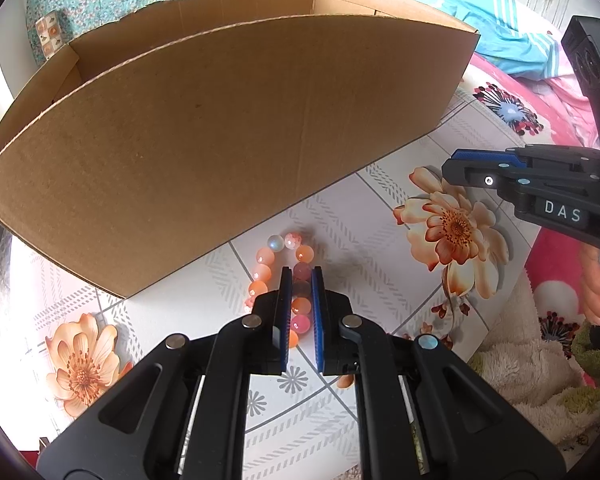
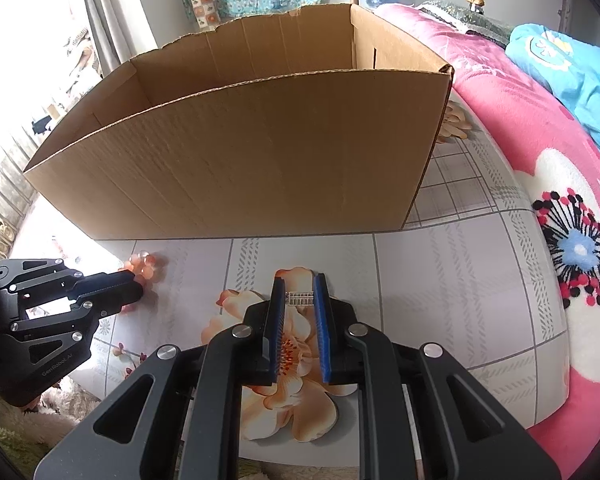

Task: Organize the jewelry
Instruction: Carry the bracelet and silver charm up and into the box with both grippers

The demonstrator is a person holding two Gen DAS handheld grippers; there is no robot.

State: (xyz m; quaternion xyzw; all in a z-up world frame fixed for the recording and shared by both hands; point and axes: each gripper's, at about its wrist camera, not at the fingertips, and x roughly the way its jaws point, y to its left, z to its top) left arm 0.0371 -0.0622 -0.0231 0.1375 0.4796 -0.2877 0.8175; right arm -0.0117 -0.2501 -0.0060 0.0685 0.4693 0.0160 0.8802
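Observation:
A bracelet of orange and pink beads (image 1: 265,258) lies on the flowered table cover in front of the cardboard box (image 1: 220,120). My left gripper (image 1: 301,276) is down over it, its blue pads closed on one side of the bead ring. In the right wrist view the bracelet (image 2: 144,265) shows at the left gripper's tips (image 2: 136,286). My right gripper (image 2: 300,286) holds a small silver jewelry piece (image 2: 300,298) between its pads, above an orange flower print. The right gripper also shows in the left wrist view (image 1: 456,166).
The open cardboard box (image 2: 240,168) stands right behind both grippers, its near wall tall. A pink flowered blanket (image 2: 540,140) and blue cloth (image 2: 572,68) lie to the right. A fluffy cream cloth (image 1: 532,364) lies at the table's near right edge.

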